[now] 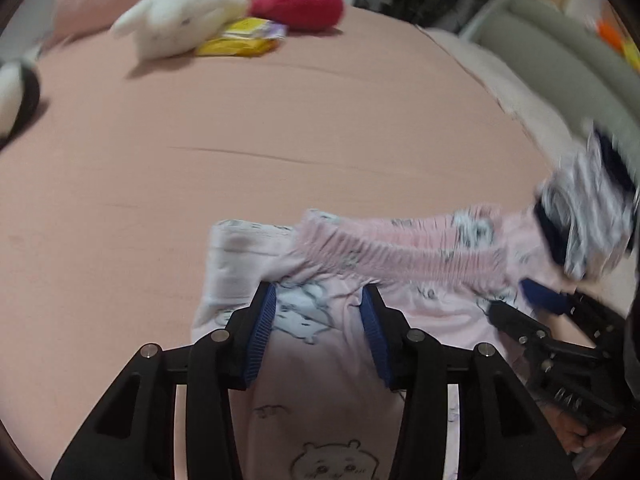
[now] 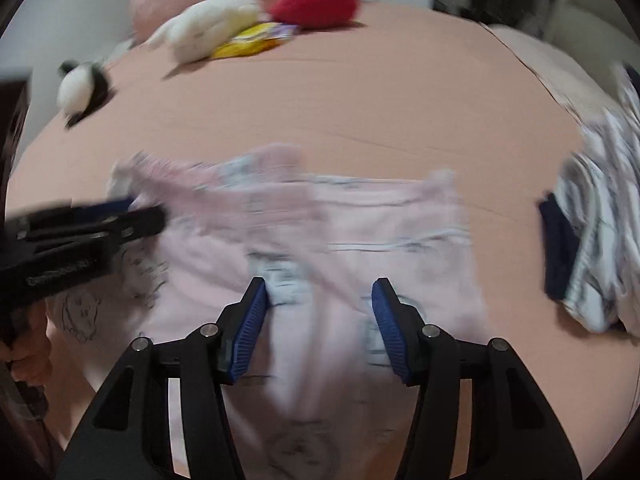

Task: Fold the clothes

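Pink pyjama trousers (image 1: 400, 256) with cartoon prints and a gathered waistband lie on the pink bed sheet (image 1: 280, 120). My left gripper (image 1: 318, 292) hovers over their left part. Its blue pads stand apart and the cloth passes flat between and under them, not pinched. My right gripper (image 1: 516, 300) reaches in at the right side of the waistband. In the right wrist view the trousers (image 2: 360, 220) are blurred, and the right gripper (image 2: 320, 286) stands open above them with its pads off the cloth. The left gripper (image 2: 148, 210) is at the waistband's left end, with a hand below it.
A blue-and-white striped garment (image 2: 600, 240) lies crumpled to the right of the trousers. At the far end of the bed are a white plush toy (image 1: 180, 16), a red plush (image 1: 300, 4), a yellow packet (image 1: 244, 38) and a black-and-white toy (image 2: 82, 88). A grey padded edge (image 1: 560, 60) runs along the right.
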### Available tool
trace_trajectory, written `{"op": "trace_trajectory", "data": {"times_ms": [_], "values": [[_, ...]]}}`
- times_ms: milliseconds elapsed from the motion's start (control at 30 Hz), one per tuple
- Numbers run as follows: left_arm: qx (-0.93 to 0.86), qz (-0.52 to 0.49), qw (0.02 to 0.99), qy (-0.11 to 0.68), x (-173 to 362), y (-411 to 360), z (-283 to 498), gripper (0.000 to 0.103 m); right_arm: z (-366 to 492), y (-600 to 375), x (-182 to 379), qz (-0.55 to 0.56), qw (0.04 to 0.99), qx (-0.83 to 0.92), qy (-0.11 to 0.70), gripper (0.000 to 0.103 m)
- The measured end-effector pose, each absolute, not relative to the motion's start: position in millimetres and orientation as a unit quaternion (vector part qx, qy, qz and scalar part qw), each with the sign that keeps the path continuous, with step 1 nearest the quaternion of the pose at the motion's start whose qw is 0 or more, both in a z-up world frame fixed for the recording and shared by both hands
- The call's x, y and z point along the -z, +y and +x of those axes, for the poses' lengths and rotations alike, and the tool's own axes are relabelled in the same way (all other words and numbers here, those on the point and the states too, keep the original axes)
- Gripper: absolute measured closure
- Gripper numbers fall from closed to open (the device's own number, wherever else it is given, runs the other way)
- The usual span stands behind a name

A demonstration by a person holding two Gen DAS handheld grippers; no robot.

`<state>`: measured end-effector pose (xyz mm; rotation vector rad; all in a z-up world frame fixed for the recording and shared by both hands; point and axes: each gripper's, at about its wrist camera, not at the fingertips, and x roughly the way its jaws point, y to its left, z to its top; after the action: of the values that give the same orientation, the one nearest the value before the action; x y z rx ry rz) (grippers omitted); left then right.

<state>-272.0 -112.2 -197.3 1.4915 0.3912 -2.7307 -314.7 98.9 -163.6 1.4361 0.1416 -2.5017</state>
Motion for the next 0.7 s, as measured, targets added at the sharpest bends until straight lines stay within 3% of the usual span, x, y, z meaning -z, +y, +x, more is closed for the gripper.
{"op": "trace_trajectory", "data": {"times_ms": [233,400,600,700], "values": [[0.884,0.447,-0.011,0.14,180,-116,-248,0.058,-314,116,133,0.459,0.119,0.88,0.007,0.048],[0.865,0.463,-0.042,0.19,186,-96,-219,0.058,-295,108,149,0.522,0.124,0.844,0.0,0.051],[0.869,0.467,-0.029,0.164,182,-80,-176,0.058,-240,136,128,0.477,0.063,0.876,0.028,0.049],[0.863,0.482,-0.009,0.152,193,-85,-165,0.058,-225,151,137,0.502,0.072,0.862,-0.017,0.049]]}}
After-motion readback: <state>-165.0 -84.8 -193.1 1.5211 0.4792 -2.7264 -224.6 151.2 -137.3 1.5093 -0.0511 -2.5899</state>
